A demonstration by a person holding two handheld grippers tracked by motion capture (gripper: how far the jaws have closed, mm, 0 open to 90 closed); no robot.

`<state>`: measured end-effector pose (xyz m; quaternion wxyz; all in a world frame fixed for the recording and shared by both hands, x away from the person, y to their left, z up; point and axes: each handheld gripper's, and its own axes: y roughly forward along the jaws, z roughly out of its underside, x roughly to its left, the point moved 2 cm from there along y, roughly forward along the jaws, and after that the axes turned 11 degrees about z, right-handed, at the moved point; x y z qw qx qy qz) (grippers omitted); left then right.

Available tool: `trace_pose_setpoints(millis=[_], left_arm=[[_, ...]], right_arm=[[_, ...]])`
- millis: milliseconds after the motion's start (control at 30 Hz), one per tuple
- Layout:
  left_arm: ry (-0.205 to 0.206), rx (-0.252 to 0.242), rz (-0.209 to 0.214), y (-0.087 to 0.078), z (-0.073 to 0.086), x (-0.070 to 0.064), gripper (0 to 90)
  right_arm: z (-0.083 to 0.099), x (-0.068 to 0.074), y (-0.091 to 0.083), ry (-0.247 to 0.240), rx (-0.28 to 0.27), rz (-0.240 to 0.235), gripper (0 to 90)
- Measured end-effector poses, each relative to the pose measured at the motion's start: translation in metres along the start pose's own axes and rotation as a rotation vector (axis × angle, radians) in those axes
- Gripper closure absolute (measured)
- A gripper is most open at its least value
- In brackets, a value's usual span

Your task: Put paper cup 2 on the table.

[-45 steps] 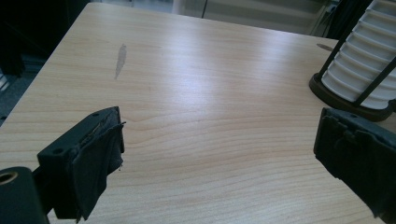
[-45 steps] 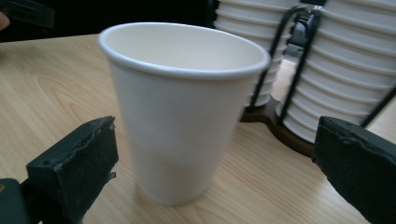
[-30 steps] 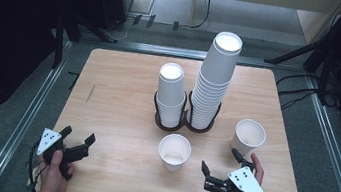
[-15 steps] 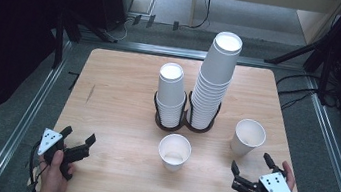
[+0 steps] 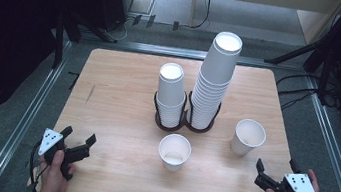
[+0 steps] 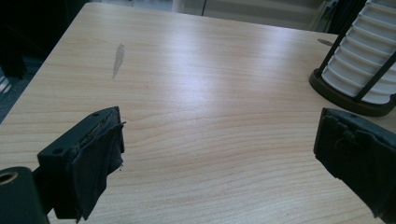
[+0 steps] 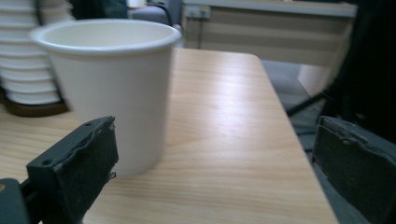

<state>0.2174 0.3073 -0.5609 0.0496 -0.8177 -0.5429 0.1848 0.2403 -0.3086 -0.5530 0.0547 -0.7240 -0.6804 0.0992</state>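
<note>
At the near left corner of the table point(image 5: 110, 82), the left gripper point(image 5: 77, 139) rests with jaws spread, holding nothing; bare wood lies ahead of it. Two cup stacks point(image 5: 194, 94) stand in a black holder mid-table. One loose cup point(image 5: 174, 151) stands before them; another cup point(image 5: 248, 136) stands near the right edge. The right gripper point(image 5: 274, 172), jaws released, has drawn back from that cup toward the near right corner.

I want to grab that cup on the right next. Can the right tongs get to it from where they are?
Probably yes. The right tongs are open and empty near the table's right corner, and the loose cup stands upright just ahead of them. Only bare wood lies between, and the cup stacks stand apart behind it.
</note>
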Motion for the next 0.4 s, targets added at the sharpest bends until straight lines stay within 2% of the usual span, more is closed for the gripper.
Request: trace_pose_setpoints(millis=[67,200,267,400], left_arm=[[0.0,0.0,0.0,0.0,0.0,0.0,1.9],[-0.001,0.0,0.0,0.001,0.0,0.0,1.9],[0.001,0.0,0.0,0.001,0.0,0.0,1.9],[0.002,0.002,-0.001,0.002,0.0,0.0,1.9]], right_arm=[[0.003,-0.009,0.005,0.034,0.037,0.066,0.6],[0.005,-0.023,0.009,0.082,0.056,0.127,0.6],[0.005,-0.025,0.009,0.091,0.06,0.139,0.6],[0.006,-0.024,0.009,0.075,0.052,0.134,0.6]])
